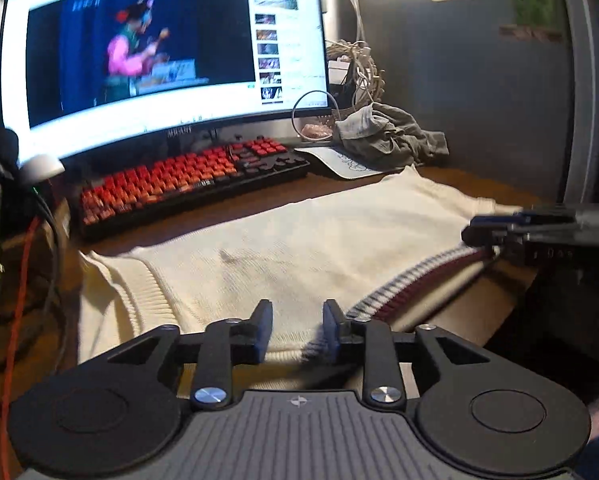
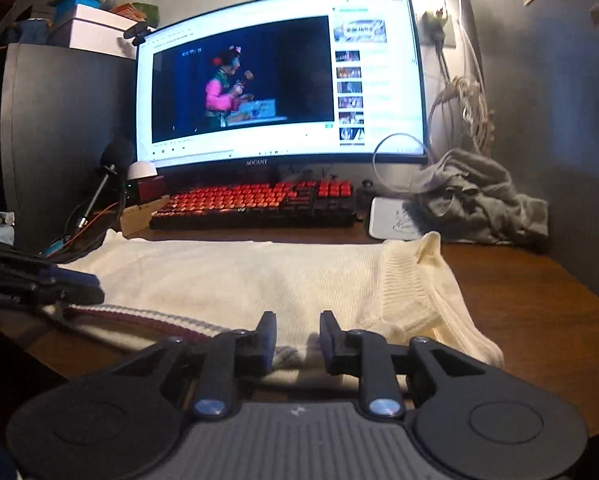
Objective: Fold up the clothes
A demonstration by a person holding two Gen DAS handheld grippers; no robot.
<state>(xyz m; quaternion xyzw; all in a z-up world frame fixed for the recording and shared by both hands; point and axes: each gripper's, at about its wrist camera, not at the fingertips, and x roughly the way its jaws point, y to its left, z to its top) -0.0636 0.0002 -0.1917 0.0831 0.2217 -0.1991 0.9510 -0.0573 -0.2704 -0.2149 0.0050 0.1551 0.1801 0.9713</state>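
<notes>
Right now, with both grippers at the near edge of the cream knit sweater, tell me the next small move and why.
Probably draw both back and reach for a side. The cream knit sweater already lies folded flat on the brown wooden desk; the left gripper and right gripper stand open, pads off the cloth, at its striped maroon hem.

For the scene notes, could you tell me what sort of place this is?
Most likely a home computer desk: a lit monitor and a red keyboard stand behind the cream sweater, and crumpled grey clothes lie by the wall.
</notes>
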